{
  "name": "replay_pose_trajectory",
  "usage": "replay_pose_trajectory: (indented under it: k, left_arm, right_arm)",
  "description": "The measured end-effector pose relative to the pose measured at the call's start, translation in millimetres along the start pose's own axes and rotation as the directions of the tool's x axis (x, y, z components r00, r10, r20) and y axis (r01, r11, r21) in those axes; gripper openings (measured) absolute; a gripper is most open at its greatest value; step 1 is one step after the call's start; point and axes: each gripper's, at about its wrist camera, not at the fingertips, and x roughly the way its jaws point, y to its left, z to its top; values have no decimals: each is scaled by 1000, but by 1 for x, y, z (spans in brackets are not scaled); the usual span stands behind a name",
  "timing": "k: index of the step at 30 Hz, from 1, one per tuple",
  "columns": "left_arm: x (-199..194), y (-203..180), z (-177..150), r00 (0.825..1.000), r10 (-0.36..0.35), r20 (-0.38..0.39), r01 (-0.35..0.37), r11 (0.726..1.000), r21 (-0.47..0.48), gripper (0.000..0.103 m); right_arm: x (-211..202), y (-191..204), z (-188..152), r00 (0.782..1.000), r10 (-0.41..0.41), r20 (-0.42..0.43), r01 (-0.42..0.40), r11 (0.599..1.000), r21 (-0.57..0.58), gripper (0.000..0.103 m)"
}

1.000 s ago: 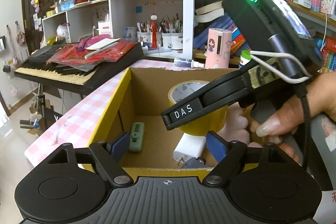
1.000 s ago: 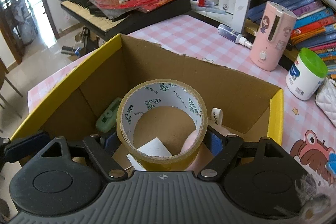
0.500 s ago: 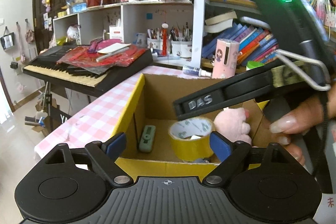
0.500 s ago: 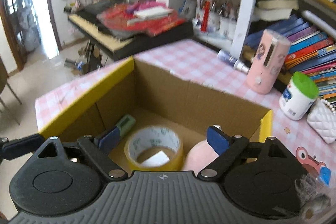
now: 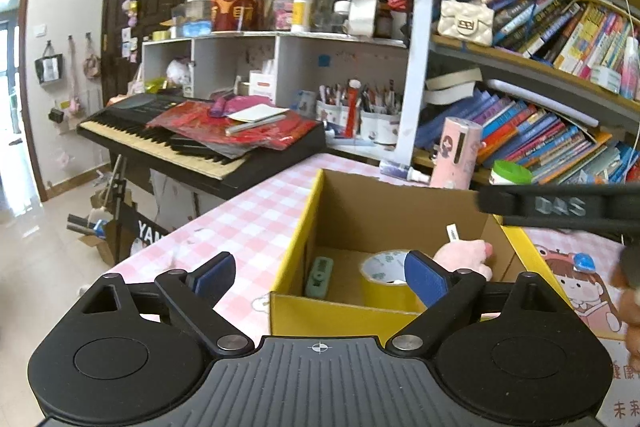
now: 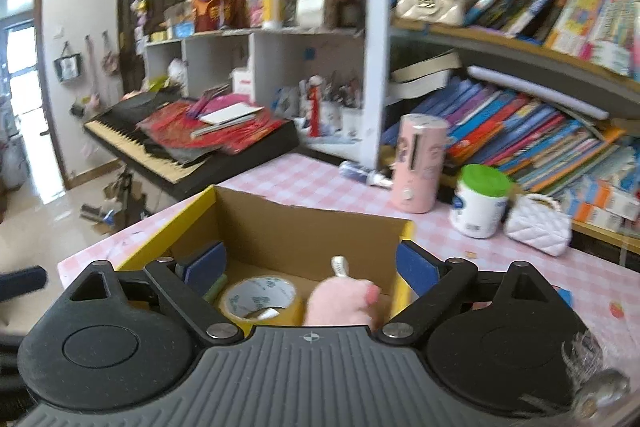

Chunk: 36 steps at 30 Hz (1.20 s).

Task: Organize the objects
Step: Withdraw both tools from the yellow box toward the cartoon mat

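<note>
On the pink checked tablecloth stands our cardboard box, the tape roll lying inside beside a pink plush toy. Our left gripper and right gripper have just been spreading their jaws; both gape empty above the box.

The right view is smeared by motion blur, so book spines and the jar label cannot be read. The box near wall hides the lower tape; a gripper pad covers part of the pink toy. The green item is too small to identify
</note>
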Motion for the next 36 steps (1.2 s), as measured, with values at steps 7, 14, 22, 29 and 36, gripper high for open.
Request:
replay_pose_trajectory:
  k: [7, 14, 22, 29, 36]
  left_arm:
    - [-14, 16, -8, 1000, 29, -8, -29, 999, -19, 94]
    - [-28, 32, -26, 997, 37, -67, -39, 999, -27, 94]
    - [-47, 41, -45, 991, 17, -133, -19, 1000, -12, 94]
    - [-64, 47, -59, 986, 4, -166, -3, 1000, 6, 95]
    - [-78, 46, -71, 980, -20, -199, 26, 999, 29, 95]
  right_arm:
    - [-26, 0, -24, 994, -108, -8, 109, 992, 67, 92]
    - [-36, 20, -57, 982, -156, -109, 160, 987, 24, 92]
    - [-54, 41, -87, 973, -140, -186, 145, 989, 11, 93]
    - [-74, 52, -107, 963, -149, -223, 157, 987, 19, 94]
    - [-92, 57, -124, 956, -159, -248, 173, 984, 33, 94]
